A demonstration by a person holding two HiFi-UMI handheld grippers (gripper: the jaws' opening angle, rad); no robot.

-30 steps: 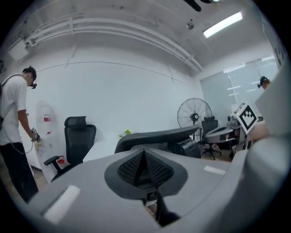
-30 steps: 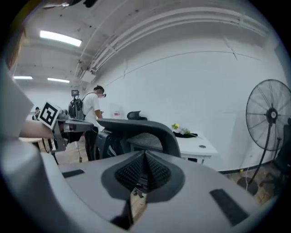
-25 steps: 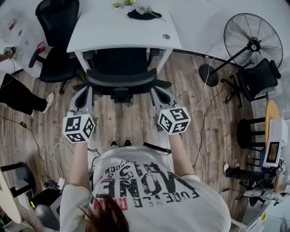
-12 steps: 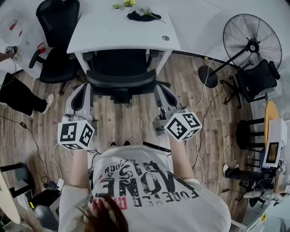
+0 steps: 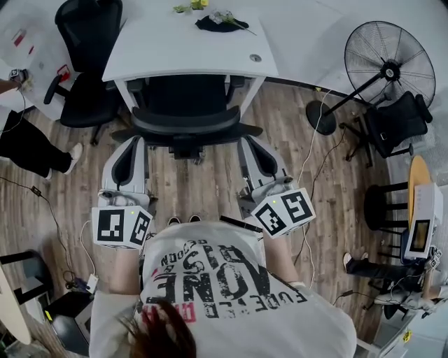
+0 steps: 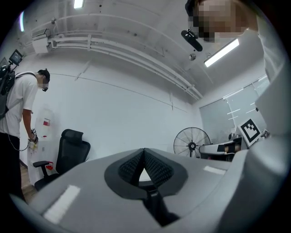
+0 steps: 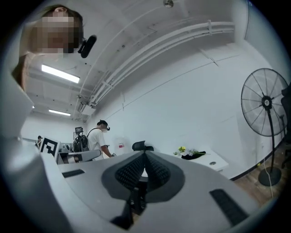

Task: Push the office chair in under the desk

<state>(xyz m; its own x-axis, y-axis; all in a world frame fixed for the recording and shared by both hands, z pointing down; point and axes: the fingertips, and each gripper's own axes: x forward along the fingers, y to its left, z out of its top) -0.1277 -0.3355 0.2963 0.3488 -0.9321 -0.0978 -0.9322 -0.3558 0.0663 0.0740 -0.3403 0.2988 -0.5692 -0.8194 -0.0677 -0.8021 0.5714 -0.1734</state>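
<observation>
The black office chair stands with its seat tucked under the white desk; only its backrest and armrests stick out toward me. My left gripper and right gripper hover just short of the backrest, one at each side, apart from it. Both are shut with nothing between the pads. In the left gripper view the closed jaws point level at the white wall. In the right gripper view the closed jaws point over the desk.
A second black chair stands left of the desk, with a person beside it. A standing fan and another dark chair are at the right. Cables run over the wooden floor. Flowers and a black item lie on the desk.
Both grippers have drawn back from the chair toward my body and risen. The chair has stayed under the desk.
</observation>
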